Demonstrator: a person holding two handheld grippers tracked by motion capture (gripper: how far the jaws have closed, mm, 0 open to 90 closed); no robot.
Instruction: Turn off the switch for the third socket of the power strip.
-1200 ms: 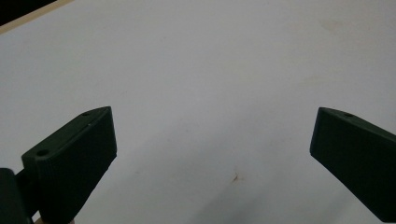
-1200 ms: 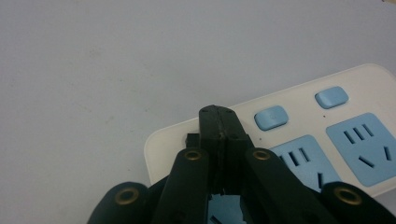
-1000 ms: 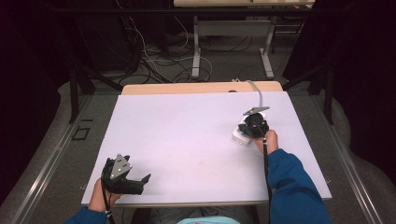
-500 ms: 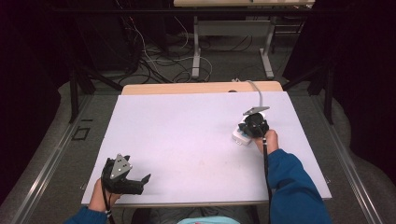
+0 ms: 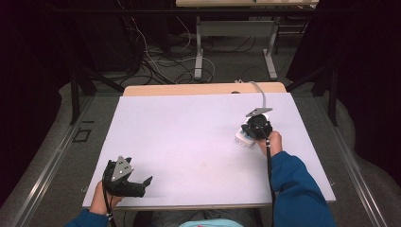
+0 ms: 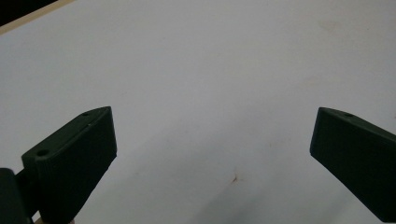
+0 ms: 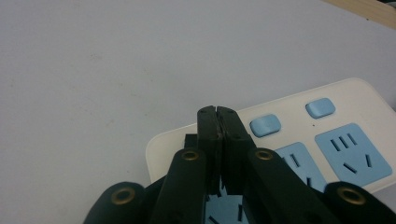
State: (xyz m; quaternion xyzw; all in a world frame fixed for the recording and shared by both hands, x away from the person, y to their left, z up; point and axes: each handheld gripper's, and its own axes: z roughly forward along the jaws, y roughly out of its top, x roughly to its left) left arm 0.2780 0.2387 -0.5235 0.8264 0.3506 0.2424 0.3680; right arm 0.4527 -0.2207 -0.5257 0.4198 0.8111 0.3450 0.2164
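A white power strip (image 5: 242,137) with pale blue socket faces and blue rocker buttons lies on the right half of the white counter (image 5: 189,137), a little back from the middle of its depth and in from the right edge. The right tool (image 5: 257,127) is directly over it, held by the person's right hand (image 5: 270,142), whose blue sleeve (image 5: 293,189) comes up from the bottom edge; a grey cable (image 5: 261,94) curves from that spot toward the counter's far edge. In the right gripper view the right tool (image 7: 217,112) has its two black jaws pressed flat together with nothing between them, and their joined tip points down at the power strip (image 7: 299,135) close to its end, just beside a blue button (image 7: 265,125); a second blue button (image 7: 320,107) sits farther along, with socket faces below them. Whether the tip actually touches the strip's surface I cannot tell. The left tool (image 5: 137,182) rests near the front left corner of the counter, well apart from the strip, in the person's left hand (image 5: 105,198). In the left gripper view the left tool (image 6: 212,154) has its jaws spread wide, holding nothing, with bare white counter (image 6: 210,70) between them, marked by a small brownish speck (image 6: 235,177).
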